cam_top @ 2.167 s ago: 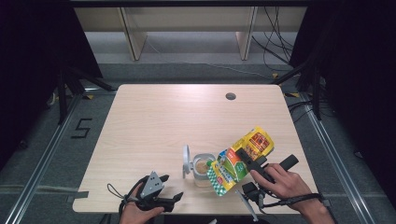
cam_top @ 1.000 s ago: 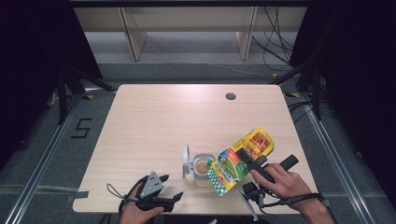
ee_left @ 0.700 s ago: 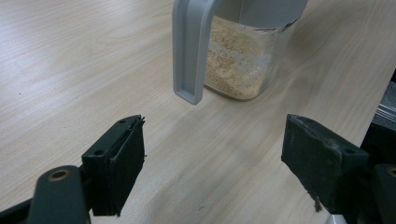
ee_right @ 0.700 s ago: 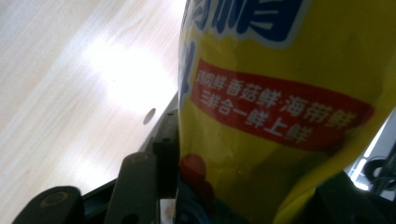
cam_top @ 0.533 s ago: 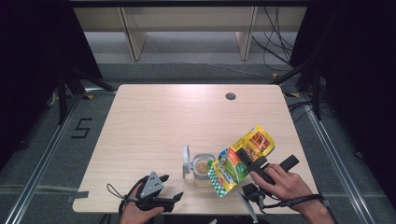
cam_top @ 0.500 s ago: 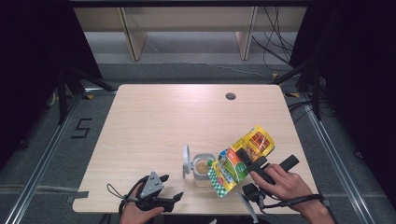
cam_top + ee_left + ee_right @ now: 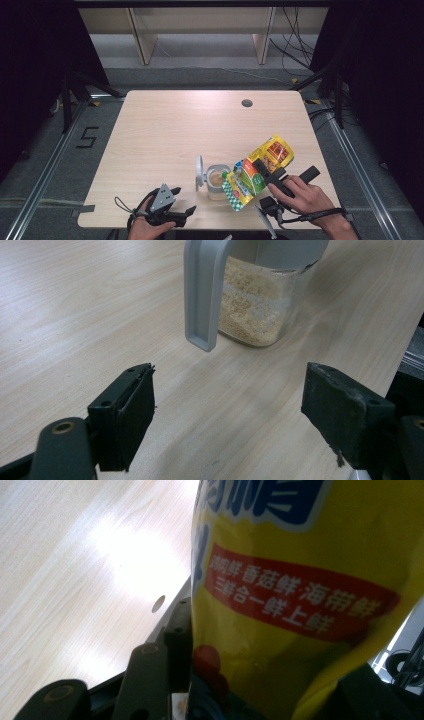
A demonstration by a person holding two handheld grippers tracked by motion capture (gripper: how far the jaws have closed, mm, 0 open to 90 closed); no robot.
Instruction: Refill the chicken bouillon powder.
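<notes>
While the right gripper [image 7: 267, 172] pinches a yellow bag [image 7: 257, 172], the bag tips down so its low end hangs over a glass jar [image 7: 217, 181]. Seen from the high view, the jar stands near the front edge of the tabletop [image 7: 180, 125], just left of the bag. Its grey lid [image 7: 199, 171] stands open on the jar's left side. The left gripper [image 7: 186, 214] rests at the front edge, down and to the left of the jar, and it touches nothing.

Looking along the left gripper [image 7: 227, 405], its two black jaws are spread wide with only bare tabletop [image 7: 75, 315] between them. The jar [image 7: 257, 300] sits a little way ahead, holding pale crumbs. Its grey lid [image 7: 202, 295] hangs down in front of it.

Looking along the right gripper [image 7: 265, 690], the bag [image 7: 305, 580] sits right between the jaws, pressed from both sides. Red and blue writing shows on it. The tabletop [image 7: 75, 570] lies to the left.
</notes>
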